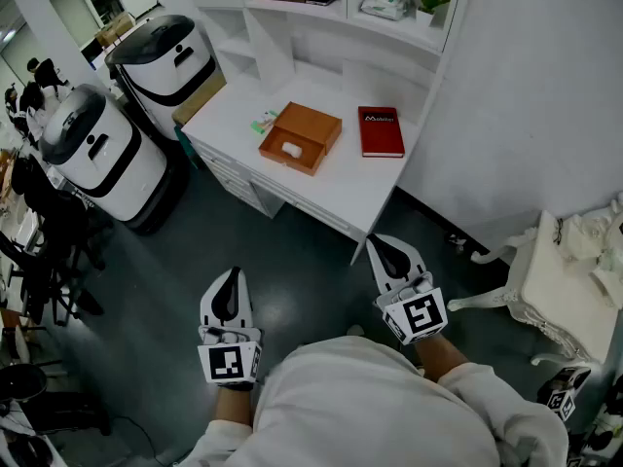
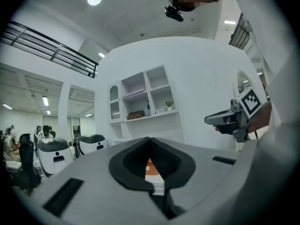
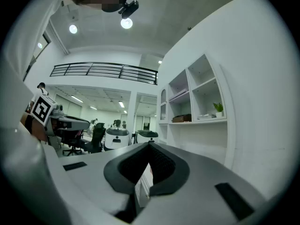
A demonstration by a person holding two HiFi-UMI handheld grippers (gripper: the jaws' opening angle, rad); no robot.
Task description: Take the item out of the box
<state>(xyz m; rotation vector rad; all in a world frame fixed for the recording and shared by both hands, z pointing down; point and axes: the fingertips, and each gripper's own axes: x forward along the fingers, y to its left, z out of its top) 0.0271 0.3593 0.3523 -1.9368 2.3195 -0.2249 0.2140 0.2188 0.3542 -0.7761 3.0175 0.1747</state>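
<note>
An open orange box (image 1: 301, 136) lies on the white desk (image 1: 360, 188), and a small white item (image 1: 291, 149) rests inside it. Both grippers hang low over the dark floor, close to the person's body and well short of the desk. My left gripper (image 1: 231, 278) is shut and empty. My right gripper (image 1: 382, 245) is also shut with nothing in it, its tip near the desk's front corner. In the left gripper view the jaws (image 2: 150, 139) meet, and a sliver of the orange box (image 2: 151, 164) shows under them. The right gripper view shows its jaws (image 3: 150, 145) together.
A red book (image 1: 381, 130) lies right of the box, a green-white packet (image 1: 264, 122) left of it. Two white-and-black rounded machines (image 1: 102, 154) stand left of the desk. White shelves (image 1: 331, 8) rise behind it. A white ornate chair (image 1: 565, 280) stands at right.
</note>
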